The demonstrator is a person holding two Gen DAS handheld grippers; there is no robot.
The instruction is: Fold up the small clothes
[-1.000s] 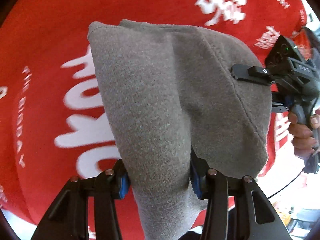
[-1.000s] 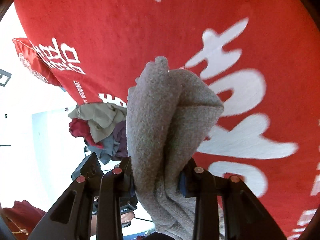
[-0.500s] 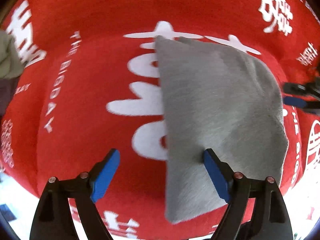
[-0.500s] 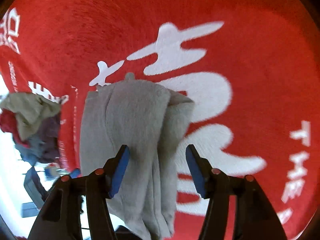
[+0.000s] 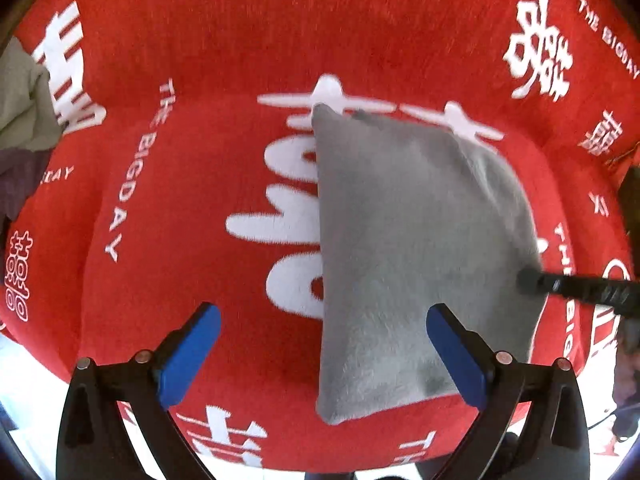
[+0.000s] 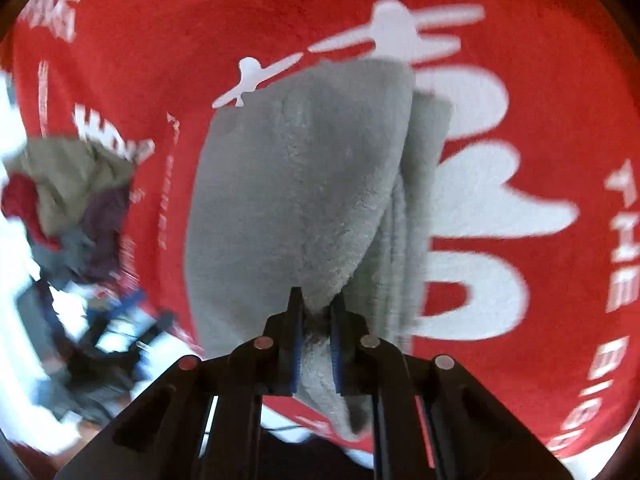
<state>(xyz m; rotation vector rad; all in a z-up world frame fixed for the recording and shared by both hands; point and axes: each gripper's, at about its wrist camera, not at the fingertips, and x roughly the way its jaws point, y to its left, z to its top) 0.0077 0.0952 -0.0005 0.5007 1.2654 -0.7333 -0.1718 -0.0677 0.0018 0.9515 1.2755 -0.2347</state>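
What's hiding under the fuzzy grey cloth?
Under the folded fuzzy grey cloth lies the red blanket with big white letters. Parts of those letters disappear beneath it; anything else under there is covered.

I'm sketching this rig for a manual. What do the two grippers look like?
Both look alike. The left gripper has black angular fingers with cut-out slots, round silver rivets and blue pads. The right gripper has the same black frame, rivets and blue pads.

A folded garment is laid on a printed blanket, right of centre in the left wrist view. A heap of clothes is piled at the blanket's left edge. The garment's near end is found between the right gripper's fingers.
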